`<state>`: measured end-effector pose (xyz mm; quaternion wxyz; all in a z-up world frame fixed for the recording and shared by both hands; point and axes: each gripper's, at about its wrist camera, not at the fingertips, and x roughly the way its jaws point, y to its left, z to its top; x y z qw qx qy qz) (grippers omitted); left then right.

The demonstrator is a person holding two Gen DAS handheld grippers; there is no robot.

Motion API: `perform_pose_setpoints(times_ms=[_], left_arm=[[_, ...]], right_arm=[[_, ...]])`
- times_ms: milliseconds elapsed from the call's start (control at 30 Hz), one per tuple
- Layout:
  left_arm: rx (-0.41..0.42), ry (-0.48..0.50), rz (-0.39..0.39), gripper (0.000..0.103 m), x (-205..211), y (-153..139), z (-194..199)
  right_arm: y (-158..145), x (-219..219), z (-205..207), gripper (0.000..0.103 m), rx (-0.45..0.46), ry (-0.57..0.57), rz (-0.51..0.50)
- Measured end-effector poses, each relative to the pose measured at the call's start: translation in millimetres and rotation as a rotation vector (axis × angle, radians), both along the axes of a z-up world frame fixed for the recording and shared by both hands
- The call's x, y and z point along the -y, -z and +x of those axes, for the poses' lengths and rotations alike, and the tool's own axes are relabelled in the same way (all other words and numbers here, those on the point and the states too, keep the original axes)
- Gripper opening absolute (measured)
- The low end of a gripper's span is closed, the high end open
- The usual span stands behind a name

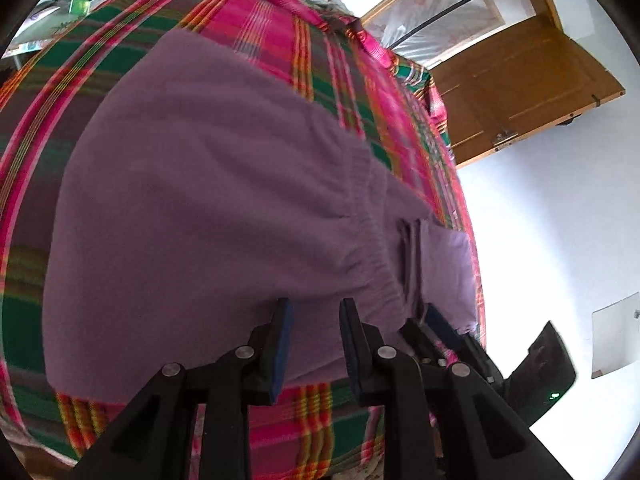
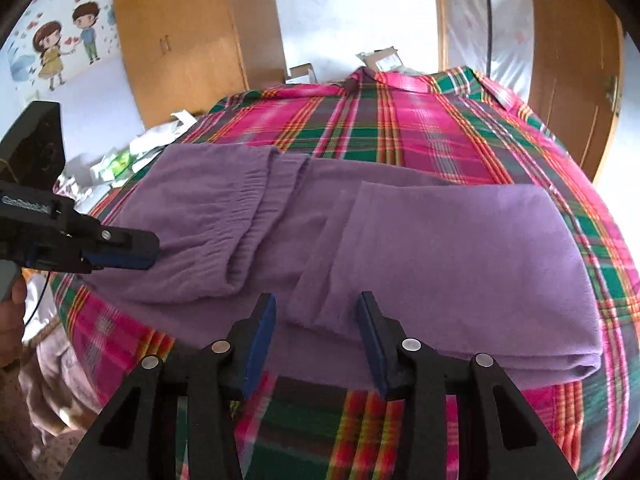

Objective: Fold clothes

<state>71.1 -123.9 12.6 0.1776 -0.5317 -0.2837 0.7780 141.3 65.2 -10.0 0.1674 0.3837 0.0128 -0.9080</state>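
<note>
Purple trousers [image 2: 400, 240] are laid flat on a plaid bedspread [image 2: 420, 132], partly folded: the legs are doubled back into a thick stack on the right of the right wrist view, the elastic waistband [image 2: 248, 216] is bunched to the left. The right gripper [image 2: 316, 336] is held at the near edge of the trousers, its jaws spread apart with nothing between them; blue pads [image 2: 260, 344] are seen just over the cloth's hem. The left gripper [image 1: 314, 340] is likewise spread, nothing clamped, its tips at the near edge of the trousers beside the waistband [image 1: 360, 208]. In the right wrist view the left gripper [image 2: 120, 252] is seen from the side, reaching in over the waistband end; contact with the cloth cannot be told. A hand [image 2: 12, 308] is visible at the left edge. A wooden wardrobe [image 2: 180, 40] and a cartoon wall sticker [image 2: 64, 48] are behind the bed; a wooden door [image 1: 520, 92] is seen in the left wrist view.
</note>
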Motion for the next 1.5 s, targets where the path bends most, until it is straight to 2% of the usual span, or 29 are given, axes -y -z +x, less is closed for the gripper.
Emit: perform_pose_setpoints(times_ms=[300,467,700,967,1067,1133,1333,1500], left_arm=[[-0.003,-0.006,0.03,0.024,23.3,1.8,22.7],[-0.009,-0.048,0.095,0.024,54.5,3.1,41.1],[-0.037,-0.19,0.101,0.024,102.8,-1.7,56.4],[0.013,-0.253,0.095,0.024,128.8,17.3,57.2],[0.025,-0.273,0.141,0.024,133.9,25.4,55.9],[0.025,-0.274,0.158,0.024,137.0,27.0,56.0],[0.024,-0.278,0.189,0.024,142.2,29.8,48.7],[0.033,-0.241,0.207,0.025,142.1,31.6,40.9]], right_arm=[[-26.6,13.0,17.5,0.044,-0.092,0.007,-0.026],[-23.2,43.8,22.1,0.044,-0.091,-0.076,-0.007],[-26.6,91.0,20.3,0.044,-0.112,-0.207,0.0],[-15.7,153.1,16.3,0.044,-0.083,-0.358,0.036],[-5.8,169.1,17.0,0.044,-0.065,-0.392,0.061],[1.1,176.9,18.2,0.044,-0.031,-0.417,0.071],[-0.5,192.6,28.7,0.044,-0.055,-0.487,0.07],[8.0,211.3,36.1,0.048,-0.086,-0.503,0.155]])
